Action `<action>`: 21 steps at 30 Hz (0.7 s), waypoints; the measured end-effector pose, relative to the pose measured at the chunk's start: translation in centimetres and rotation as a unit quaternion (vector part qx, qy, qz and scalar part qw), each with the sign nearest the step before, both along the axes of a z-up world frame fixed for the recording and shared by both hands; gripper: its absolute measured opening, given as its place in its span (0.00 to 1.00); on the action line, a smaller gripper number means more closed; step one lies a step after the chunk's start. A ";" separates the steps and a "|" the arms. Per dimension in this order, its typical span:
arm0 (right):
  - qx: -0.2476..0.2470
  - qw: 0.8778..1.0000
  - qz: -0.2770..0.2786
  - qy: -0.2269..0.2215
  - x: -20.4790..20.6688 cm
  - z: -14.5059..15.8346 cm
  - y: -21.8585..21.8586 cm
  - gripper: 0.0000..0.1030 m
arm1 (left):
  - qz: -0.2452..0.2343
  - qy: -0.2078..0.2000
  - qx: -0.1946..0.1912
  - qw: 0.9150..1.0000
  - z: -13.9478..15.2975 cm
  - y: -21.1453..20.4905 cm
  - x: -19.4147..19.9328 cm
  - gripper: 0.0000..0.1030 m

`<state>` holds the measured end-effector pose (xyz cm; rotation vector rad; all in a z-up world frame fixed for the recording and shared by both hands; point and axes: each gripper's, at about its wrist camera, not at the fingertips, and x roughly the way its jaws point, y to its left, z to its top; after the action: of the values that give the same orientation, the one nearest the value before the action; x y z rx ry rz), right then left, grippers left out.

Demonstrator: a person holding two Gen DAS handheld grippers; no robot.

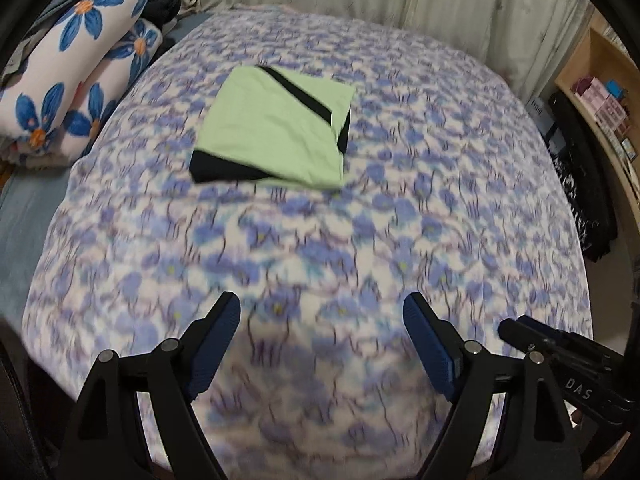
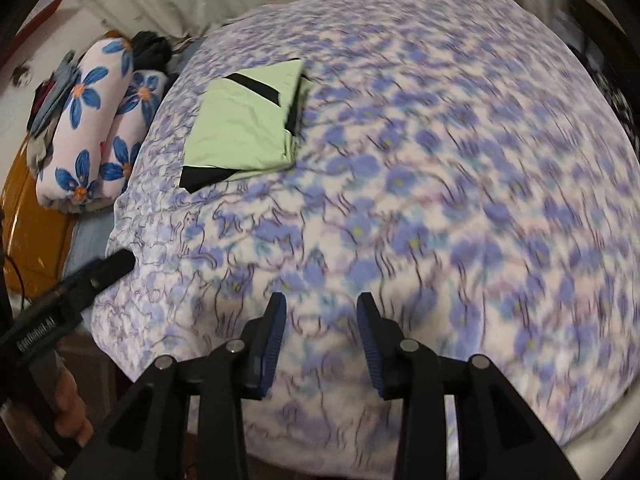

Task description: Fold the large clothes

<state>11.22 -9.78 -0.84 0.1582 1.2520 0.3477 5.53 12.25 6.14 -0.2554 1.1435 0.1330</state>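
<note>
Both tongs, left (image 1: 322, 312) and right (image 2: 322, 312), hang spread and empty above the bed (image 1: 440, 200), well short of the folded green garment (image 1: 276, 128), whose loose layers a careless touch could undo.

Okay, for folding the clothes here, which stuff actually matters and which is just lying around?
Part of the job:
- green and black garment, already folded on the bed
- floral blanket it lies on
- left gripper, open, empty
- right gripper, open, empty

Just lying about:
- rolled blue-flower bedding
- dark clothing pile behind it
- wooden shelf with boxes
</note>
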 end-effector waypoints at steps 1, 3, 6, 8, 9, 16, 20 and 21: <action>-0.007 1.000 0.000 -0.001 -0.5 0.4 -0.2 0.38 | 0.000 0.005 -0.001 1.000 0.5 -0.3 -0.6 0.80; -0.023 1.000 -0.005 -0.008 -1.8 1.7 -0.6 0.48 | 0.001 0.006 -0.001 1.000 1.3 -0.9 -1.4 0.80; -0.024 1.000 -0.011 -0.011 -2.9 3.1 -1.3 0.59 | -0.002 0.004 0.006 1.000 2.7 -2.0 -2.2 0.80; -0.024 1.000 -0.012 -0.010 -3.5 3.6 -1.5 0.64 | -0.005 0.002 0.020 1.000 3.4 -2.9 -2.7 0.80; -0.025 1.000 -0.014 -0.010 -3.8 4.0 -1.6 0.65 | -0.008 0.003 0.020 1.000 3.7 -3.1 -2.6 0.80; -0.026 0.999 -0.019 -0.026 -4.1 6.2 -1.9 0.67 | -0.031 -0.002 0.023 0.999 5.7 -5.4 -3.0 0.80; -0.028 0.999 -0.015 -0.033 -3.8 7.0 -1.7 0.67 | -0.030 -0.014 0.026 0.999 6.8 -5.7 -2.6 0.80; -0.028 0.999 -0.012 -0.033 -3.7 7.1 -1.7 0.67 | -0.031 -0.014 0.027 0.999 7.0 -5.7 -2.5 0.80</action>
<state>7.52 -11.46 6.23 0.1142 1.1929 0.2943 2.99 6.54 13.09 -0.1744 1.1165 0.1053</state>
